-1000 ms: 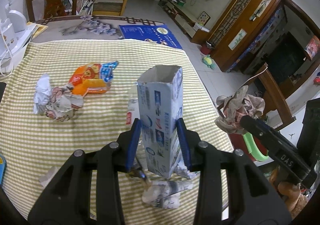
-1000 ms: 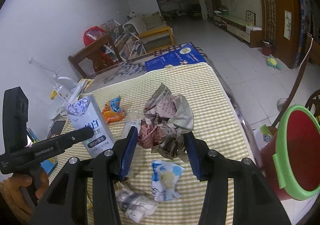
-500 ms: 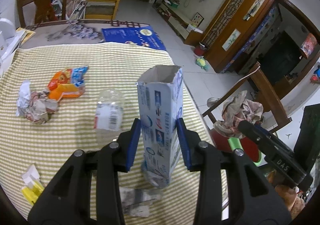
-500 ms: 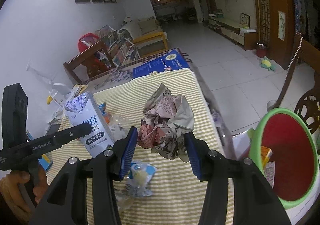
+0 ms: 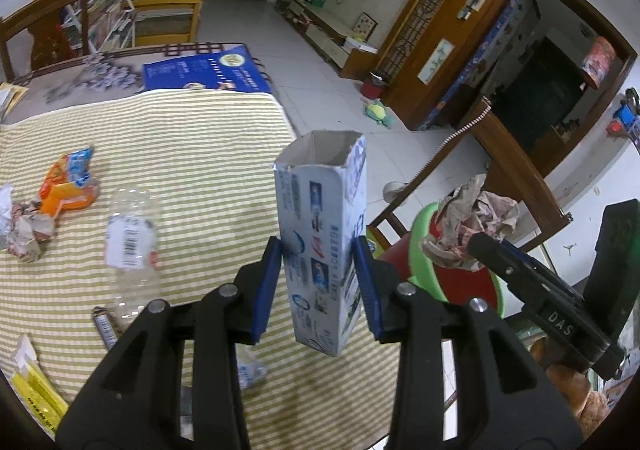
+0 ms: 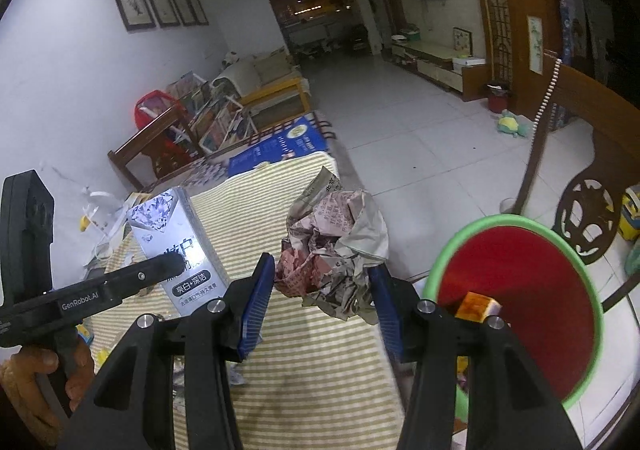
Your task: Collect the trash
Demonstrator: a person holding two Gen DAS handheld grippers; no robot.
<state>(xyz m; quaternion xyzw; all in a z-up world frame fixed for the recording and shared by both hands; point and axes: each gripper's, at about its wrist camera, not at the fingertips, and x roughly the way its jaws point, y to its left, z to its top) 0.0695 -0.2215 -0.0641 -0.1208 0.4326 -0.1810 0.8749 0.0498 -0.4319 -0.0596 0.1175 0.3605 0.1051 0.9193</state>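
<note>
My left gripper (image 5: 318, 282) is shut on an upright white-and-blue carton (image 5: 324, 246) with a torn open top, held above the table's right edge. My right gripper (image 6: 326, 298) is shut on a crumpled newspaper ball (image 6: 336, 246), lifted over the same edge. A red bin with a green rim (image 6: 516, 310) stands on the floor just right of the table, with an orange packet inside. From the left wrist view the newspaper ball (image 5: 476, 221) hangs over the bin (image 5: 424, 250). In the right wrist view the carton (image 6: 176, 246) is at the left.
On the striped tablecloth (image 5: 192, 153) lie a clear plastic bottle (image 5: 130, 242), an orange snack wrapper (image 5: 68, 185), another crumpled paper (image 5: 24, 234) and small scraps. A wooden chair (image 6: 580, 169) stands behind the bin. A blue box (image 5: 204, 67) lies at the table's far end.
Both grippers have carried their loads rightward toward the table's edge. The bin has come much nearer in both views, and the newspaper ball now hangs beside its rim.
</note>
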